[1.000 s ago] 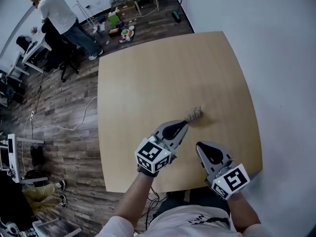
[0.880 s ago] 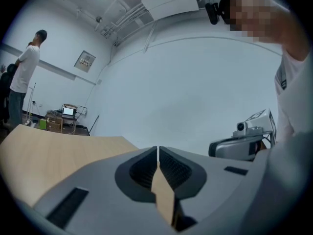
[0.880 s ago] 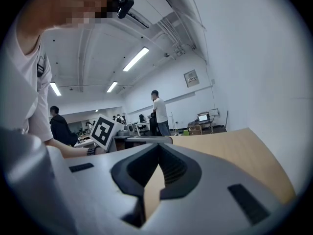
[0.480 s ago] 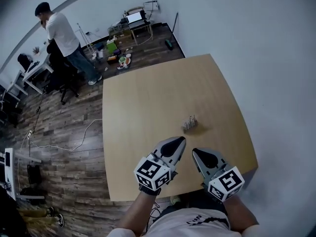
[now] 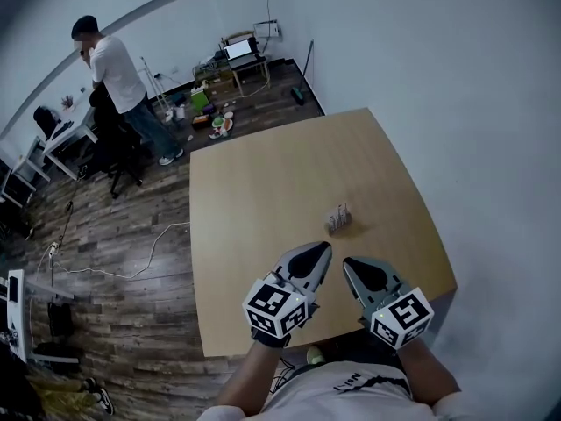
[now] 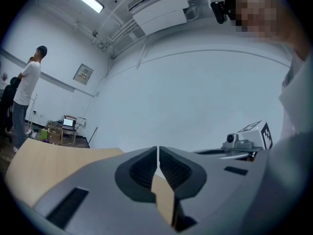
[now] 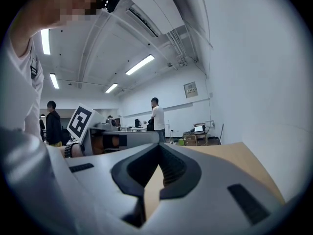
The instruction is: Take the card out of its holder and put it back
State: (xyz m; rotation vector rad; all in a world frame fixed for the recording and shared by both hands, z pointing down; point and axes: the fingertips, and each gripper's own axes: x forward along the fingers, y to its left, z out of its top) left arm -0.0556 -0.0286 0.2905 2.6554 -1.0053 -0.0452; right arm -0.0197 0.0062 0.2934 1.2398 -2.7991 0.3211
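Note:
A small card holder with a card standing in it rests on the wooden table, right of the middle. My left gripper hovers just short of it, toward the near edge, jaws shut with nothing between them. My right gripper sits beside it to the right, also shut and empty. In the left gripper view the left gripper points over the table at the white wall, and the holder is out of sight. The right gripper in its own view faces along the table toward the room.
The table's near edge lies just under my grippers, and a white wall runs along its right side. A person stands at desks far left on the wood floor. A low table with a laptop stands by the far wall.
My left gripper, whose tip was beside the holder a second ago, has drawn back toward the near edge. Both grippers now sit side by side and the view has pulled back.

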